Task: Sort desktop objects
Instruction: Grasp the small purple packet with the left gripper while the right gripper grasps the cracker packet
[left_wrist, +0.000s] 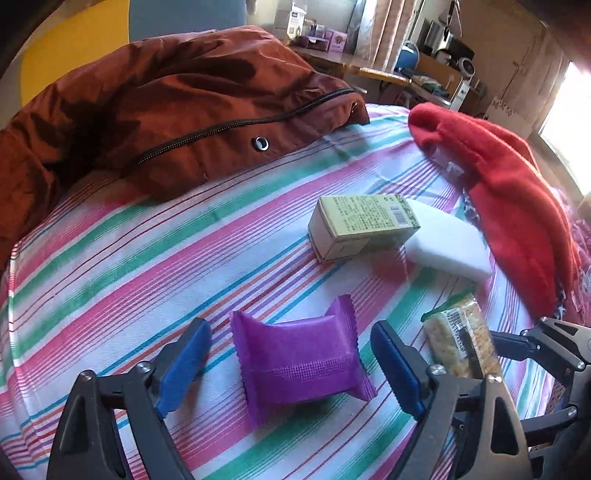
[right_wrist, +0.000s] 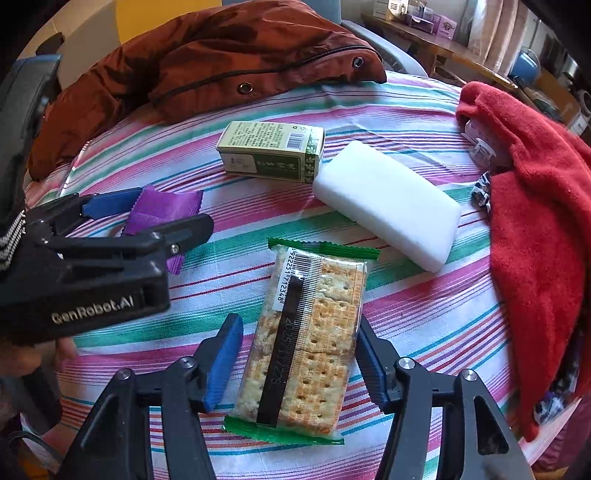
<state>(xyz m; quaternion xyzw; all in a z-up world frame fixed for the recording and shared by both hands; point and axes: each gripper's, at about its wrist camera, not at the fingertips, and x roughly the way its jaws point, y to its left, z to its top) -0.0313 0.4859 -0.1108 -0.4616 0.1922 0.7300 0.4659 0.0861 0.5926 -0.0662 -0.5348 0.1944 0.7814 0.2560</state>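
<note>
Both wide open to straddle targets: left gripper (left_wrist: 291, 363) around purple packet (left_wrist: 301, 363), right gripper (right_wrist: 295, 363) around cracker pack (right_wrist: 304, 350), nothing held.

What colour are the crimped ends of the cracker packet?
Green, on the clear-wrapped cracker packet; clearest in the right wrist view.

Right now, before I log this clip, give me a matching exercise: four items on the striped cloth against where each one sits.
Items:
1. purple packet
2. cracker pack
3. green box
4. white sponge

Places:
A. between the right gripper jaws, which are open
B. touching the green box, on the red towel side
C. between the left gripper jaws, which are open
D. nearest the brown jacket

Pairs: 1-C, 2-A, 3-D, 4-B
</note>
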